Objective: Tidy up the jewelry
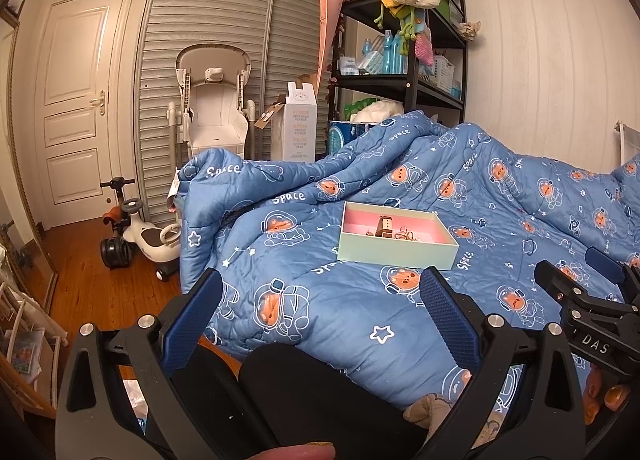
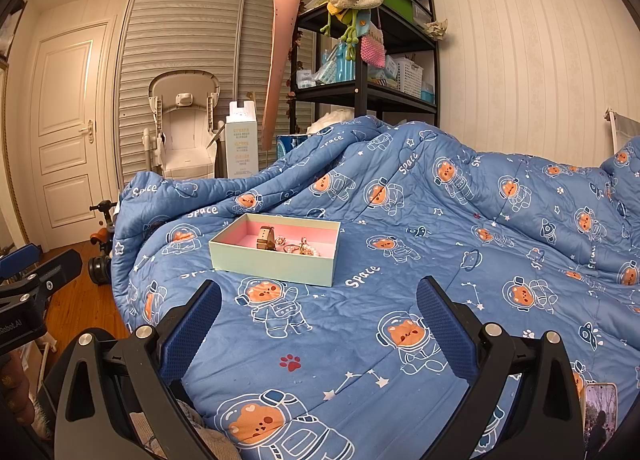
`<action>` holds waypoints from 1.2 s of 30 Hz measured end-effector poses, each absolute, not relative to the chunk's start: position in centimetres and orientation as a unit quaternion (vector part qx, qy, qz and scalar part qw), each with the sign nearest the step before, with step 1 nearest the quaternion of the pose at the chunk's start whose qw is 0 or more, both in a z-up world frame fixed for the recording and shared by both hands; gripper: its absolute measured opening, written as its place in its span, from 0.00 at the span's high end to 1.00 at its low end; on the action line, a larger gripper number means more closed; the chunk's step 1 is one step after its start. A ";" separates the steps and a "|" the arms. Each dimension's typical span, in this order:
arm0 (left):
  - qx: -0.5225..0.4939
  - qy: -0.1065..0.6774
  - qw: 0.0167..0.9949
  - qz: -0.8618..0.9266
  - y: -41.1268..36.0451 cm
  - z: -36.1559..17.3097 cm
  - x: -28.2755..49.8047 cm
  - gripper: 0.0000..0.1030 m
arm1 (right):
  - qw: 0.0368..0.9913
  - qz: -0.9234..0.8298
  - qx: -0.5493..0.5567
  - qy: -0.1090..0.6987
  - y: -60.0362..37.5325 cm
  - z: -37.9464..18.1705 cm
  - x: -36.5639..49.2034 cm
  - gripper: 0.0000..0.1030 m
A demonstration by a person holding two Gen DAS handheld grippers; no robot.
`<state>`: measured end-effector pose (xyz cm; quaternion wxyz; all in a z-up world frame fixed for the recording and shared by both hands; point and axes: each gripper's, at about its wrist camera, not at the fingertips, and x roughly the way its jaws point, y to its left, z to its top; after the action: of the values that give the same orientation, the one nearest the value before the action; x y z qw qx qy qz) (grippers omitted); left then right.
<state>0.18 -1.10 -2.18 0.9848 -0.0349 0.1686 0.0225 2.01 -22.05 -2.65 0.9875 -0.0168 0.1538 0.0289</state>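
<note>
A pale green box with a pink inside [image 1: 396, 251] [image 2: 272, 262] lies on the blue space-print quilt [image 1: 340, 312] [image 2: 400, 244]. Inside it stand a watch with a tan strap [image 1: 385, 225] [image 2: 265, 238] and a small heap of gold and pearl jewelry [image 1: 407, 236] [image 2: 300, 248]. My left gripper [image 1: 320, 284] is open and empty, held above the quilt short of the box. My right gripper [image 2: 319, 292] is open and empty, just short of the box's near wall; it also shows at the right edge of the left wrist view [image 1: 580, 280].
A black shelf unit [image 1: 404, 39] [image 2: 368, 51] with hanging knitted bags stands behind the bed. A folded high chair [image 1: 214, 107], a white carton [image 1: 300, 123] and a ride-on toy [image 1: 140, 232] stand on the wooden floor at left. A phone [image 2: 600, 408] lies at lower right.
</note>
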 end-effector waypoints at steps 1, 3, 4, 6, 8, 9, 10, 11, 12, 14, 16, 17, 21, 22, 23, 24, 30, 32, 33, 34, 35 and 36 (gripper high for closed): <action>-0.034 0.169 0.985 0.025 -1.1 -2.2 0.2 0.06 | 0.988 0.029 -0.017 0.154 -22.1 -2.6 2.0 0.06; -0.034 0.168 0.985 0.025 -1.1 -2.2 0.2 0.06 | 0.988 0.029 -0.017 0.153 -22.0 -2.6 2.0 0.06; -0.034 0.167 0.985 0.025 -1.1 -2.2 0.1 0.06 | 0.988 0.029 -0.017 0.153 -22.0 -2.6 2.0 0.06; -0.035 0.165 0.985 0.023 -1.1 -2.1 0.1 0.06 | 0.988 0.029 -0.017 0.153 -22.0 -2.6 2.0 0.06; -0.037 0.164 0.986 0.023 -1.0 -2.1 0.0 0.06 | 0.988 0.029 -0.017 0.153 -22.0 -2.6 2.0 0.06; -0.038 0.163 0.986 0.022 -1.0 -2.1 0.0 0.06 | 0.988 0.029 -0.017 0.153 -22.1 -2.6 2.0 0.06; -0.039 0.162 0.986 0.022 -1.0 -2.0 -0.1 0.06 | 0.988 0.029 -0.017 0.153 -22.1 -2.6 2.0 0.06; -0.040 0.160 0.986 0.022 -0.9 -2.0 -0.1 0.06 | 0.988 0.029 -0.017 0.152 -22.1 -2.7 2.0 0.06; -0.041 0.160 0.986 0.022 -0.9 -2.0 -0.1 0.06 | 0.988 0.029 -0.017 0.151 -22.1 -2.7 2.0 0.06; -0.041 0.159 0.986 0.021 -1.0 -2.0 -0.2 0.06 | 0.988 0.029 -0.017 0.151 -22.1 -2.8 2.0 0.06; -0.040 0.158 0.986 0.021 -1.0 -1.9 -0.2 0.06 | 0.988 0.029 -0.017 0.151 -22.1 -2.8 2.0 0.06; -0.041 0.158 0.986 0.021 -1.0 -1.9 -0.2 0.06 | 0.988 0.029 -0.017 0.151 -22.1 -2.8 2.0 0.06; -0.041 0.159 0.986 0.020 -1.0 -1.9 -0.2 0.06 | 0.988 0.029 -0.017 0.151 -22.1 -2.7 2.0 0.06; -0.041 0.159 0.986 0.020 -1.0 -1.9 -0.2 0.06 | 0.988 0.029 -0.017 0.151 -22.1 -2.7 2.0 0.06; -0.041 0.159 0.986 0.020 -1.0 -1.9 -0.2 0.06 | 0.988 0.029 -0.017 0.151 -22.1 -2.7 2.0 0.06; -0.041 0.159 0.986 0.020 -1.0 -1.9 -0.2 0.06 | 0.988 0.029 -0.017 0.151 -22.1 -2.7 2.0 0.06; -0.041 0.159 0.986 0.020 -1.0 -1.9 -0.2 0.06 | 0.988 0.029 -0.017 0.151 -22.1 -2.8 2.0 0.06; -0.041 0.159 0.986 0.019 -1.0 -1.9 -0.2 0.06 | 0.988 0.029 -0.017 0.151 -22.1 -2.7 2.0 0.06; -0.041 0.159 0.986 0.020 -1.0 -1.9 -0.2 0.06 | 0.988 0.029 -0.017 0.151 -22.1 -2.8 2.0 0.06; -0.040 0.160 0.986 0.021 -1.1 -1.9 -0.2 0.06 | 0.988 0.029 -0.017 0.151 -22.1 -2.8 2.0 0.06; -0.040 0.160 0.986 0.021 -1.1 -1.8 -0.2 0.06 | 0.988 0.029 -0.017 0.151 -22.1 -2.8 2.0 0.06; -0.040 0.160 0.986 0.020 -1.1 -1.8 -0.1 0.06 | 0.988 0.029 -0.017 0.151 -22.1 -2.8 2.0 0.06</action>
<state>-0.12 -1.11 -1.81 0.9861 -0.0397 0.1600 0.0205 1.96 -22.10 -2.76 0.9879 -0.0171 0.1514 0.0289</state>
